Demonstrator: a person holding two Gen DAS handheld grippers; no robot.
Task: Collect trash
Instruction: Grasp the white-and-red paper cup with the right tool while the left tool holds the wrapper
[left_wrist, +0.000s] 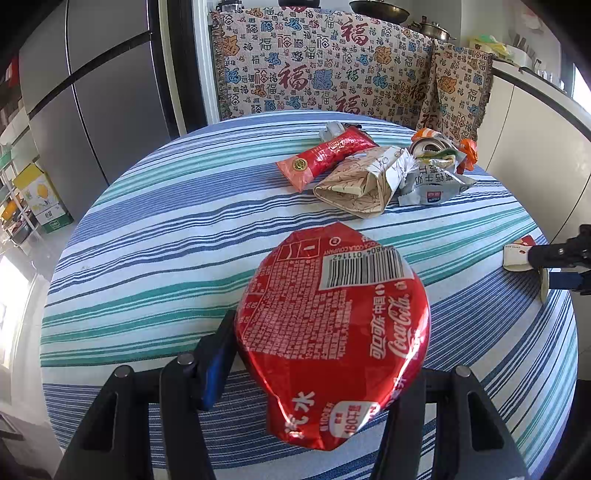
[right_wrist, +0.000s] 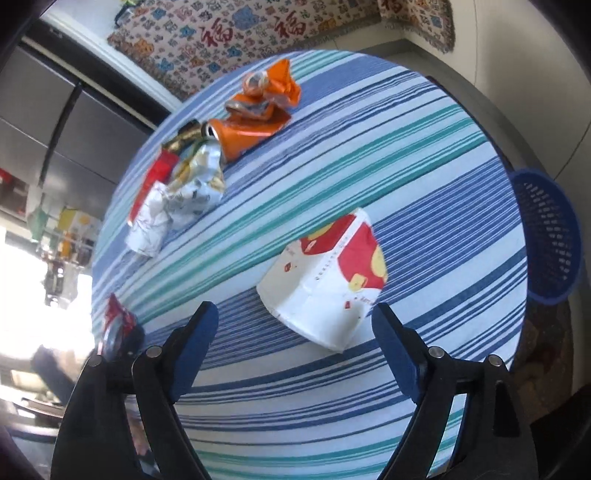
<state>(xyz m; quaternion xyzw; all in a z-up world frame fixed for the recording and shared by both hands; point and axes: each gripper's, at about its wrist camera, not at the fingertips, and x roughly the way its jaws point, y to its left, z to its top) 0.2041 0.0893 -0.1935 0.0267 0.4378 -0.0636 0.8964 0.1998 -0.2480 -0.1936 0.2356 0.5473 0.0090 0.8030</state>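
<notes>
My left gripper (left_wrist: 325, 354) is shut on a crushed red Coca-Cola can (left_wrist: 332, 332) and holds it above the striped round table (left_wrist: 147, 258). My right gripper (right_wrist: 295, 321) is open, its fingers on either side of a flattened white and red paper cup (right_wrist: 325, 280) that lies on the table (right_wrist: 406, 166); the cup also shows in the left wrist view (left_wrist: 517, 253). A pile of trash lies at the far side: a red wrapper (left_wrist: 325, 155), a beige folded packet (left_wrist: 362, 181), a grey-white wrapper (left_wrist: 432, 181) and a crushed orange can (right_wrist: 243, 136).
A blue mesh basket (right_wrist: 546, 236) stands on the floor beside the table's right edge. A patterned cloth (left_wrist: 325, 66) covers furniture behind the table. A grey fridge (left_wrist: 103, 103) stands at the left. The left gripper with the red can (right_wrist: 118, 325) shows at the table's left edge.
</notes>
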